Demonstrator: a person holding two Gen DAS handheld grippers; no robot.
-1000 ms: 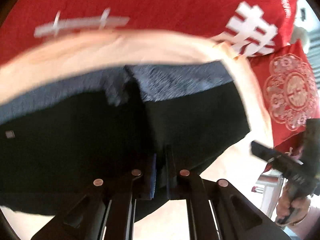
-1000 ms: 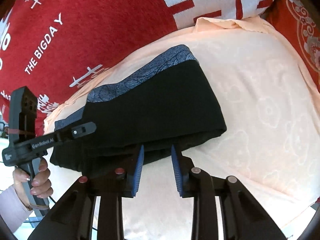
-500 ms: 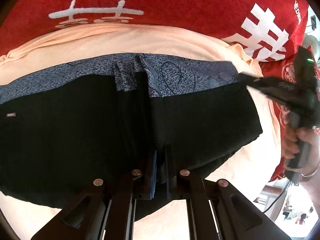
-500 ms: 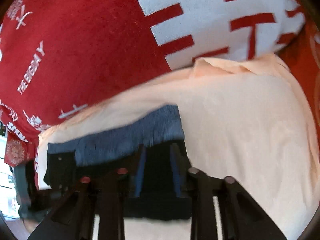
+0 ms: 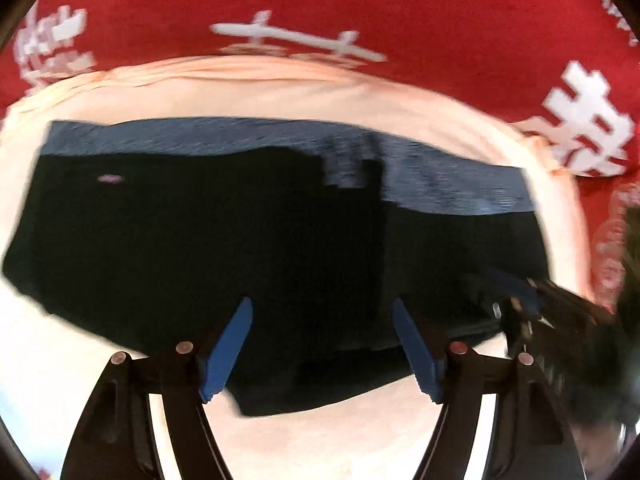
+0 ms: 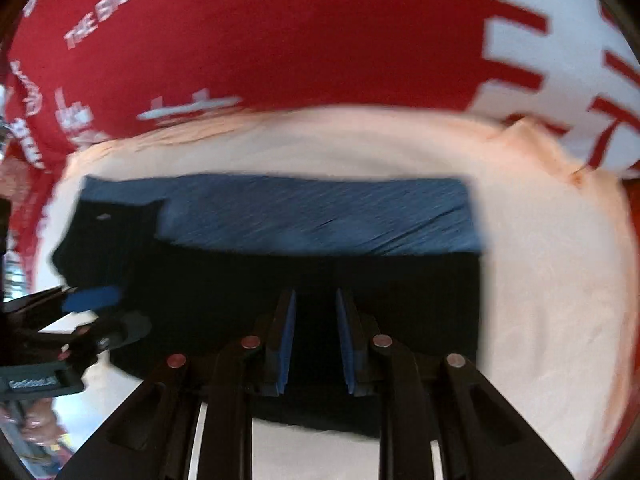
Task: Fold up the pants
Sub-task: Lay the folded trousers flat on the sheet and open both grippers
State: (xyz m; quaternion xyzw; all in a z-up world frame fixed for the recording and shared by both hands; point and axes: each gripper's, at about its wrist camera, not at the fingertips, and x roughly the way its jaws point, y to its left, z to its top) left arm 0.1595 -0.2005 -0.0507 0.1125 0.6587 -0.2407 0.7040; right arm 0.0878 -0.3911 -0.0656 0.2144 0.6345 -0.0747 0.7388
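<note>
Evidently soft and limp, the black pants [image 5: 280,248] lie folded on the peach cloth [image 5: 280,92]; left hand-held gripper [image 5: 322,312] gapes wide, right hand-held gripper [image 6: 316,300] narrower (neither grips); pinch a doubled edge.

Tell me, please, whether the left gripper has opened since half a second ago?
Yes. The left gripper, then pinched shut on the pants, now stands wide open, its blue pads apart over the same near hem.
</note>
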